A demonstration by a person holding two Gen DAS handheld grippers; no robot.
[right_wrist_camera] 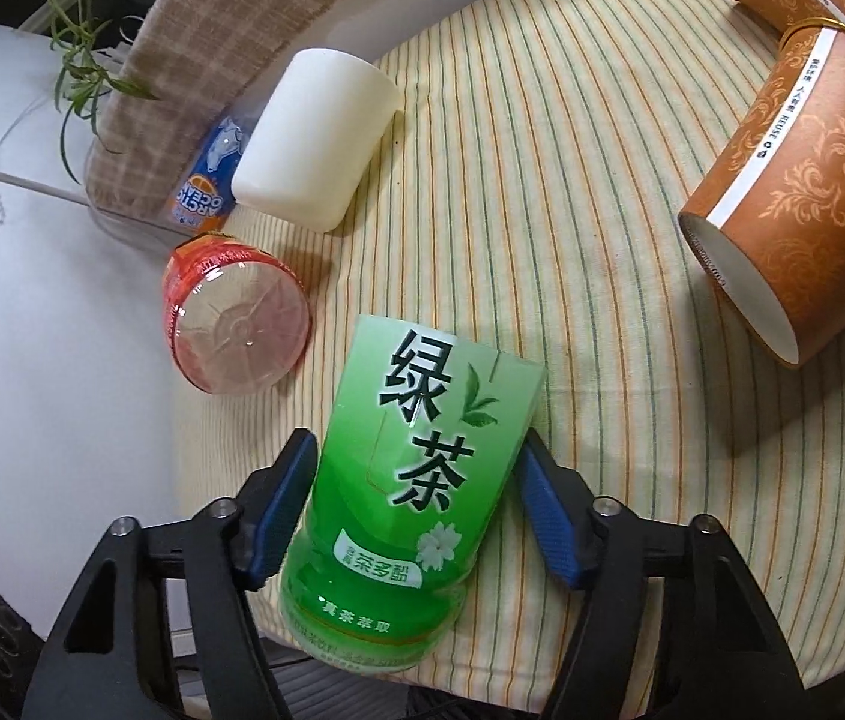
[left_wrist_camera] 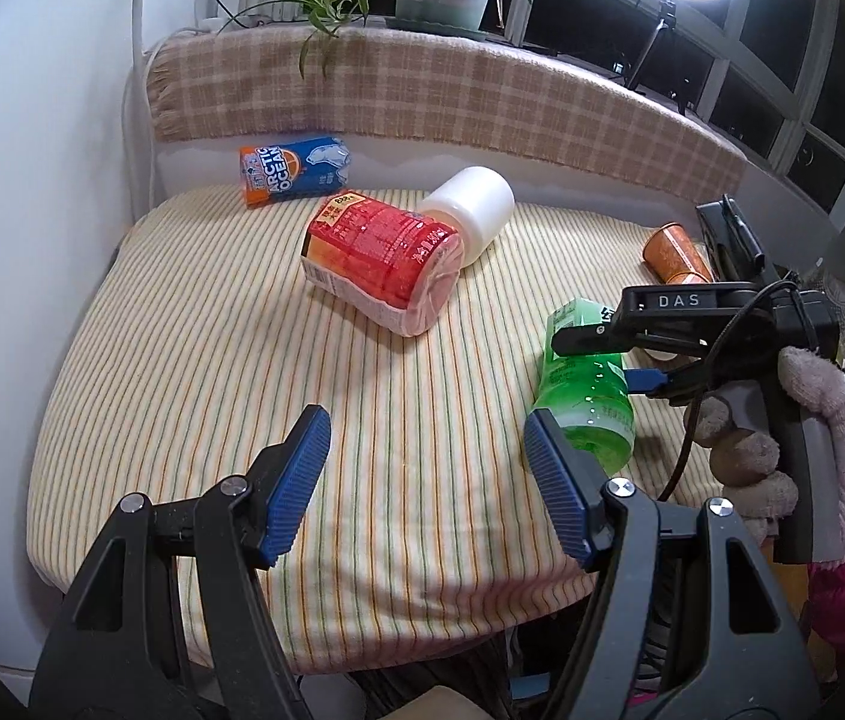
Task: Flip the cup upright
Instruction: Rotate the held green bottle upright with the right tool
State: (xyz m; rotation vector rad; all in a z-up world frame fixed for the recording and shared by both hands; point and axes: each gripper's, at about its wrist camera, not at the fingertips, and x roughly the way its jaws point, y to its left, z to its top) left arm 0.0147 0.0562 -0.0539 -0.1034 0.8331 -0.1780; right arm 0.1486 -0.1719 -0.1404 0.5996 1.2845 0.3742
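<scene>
Green cup point(right_wrist_camera: 416, 498) on its side at the near edge of the striped cloth point(left_wrist_camera: 212, 360), framed by the open right gripper point(right_wrist_camera: 416, 516) but not yet squeezed, left gripper point(left_wrist_camera: 428, 480) open and idle; next, probably closing and tipping upright.

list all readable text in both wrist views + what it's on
"绿茶", "茶多酚", "真茶萃取": green cup.
"ARCTIC OCEAN": blue cup.
"DAS": right gripper, on its black body.
"REUSE": orange paper cup, on the white seam strip; the Chinese beside it is too small.
Red cup: label print too small to read.
White cup: none.
</scene>
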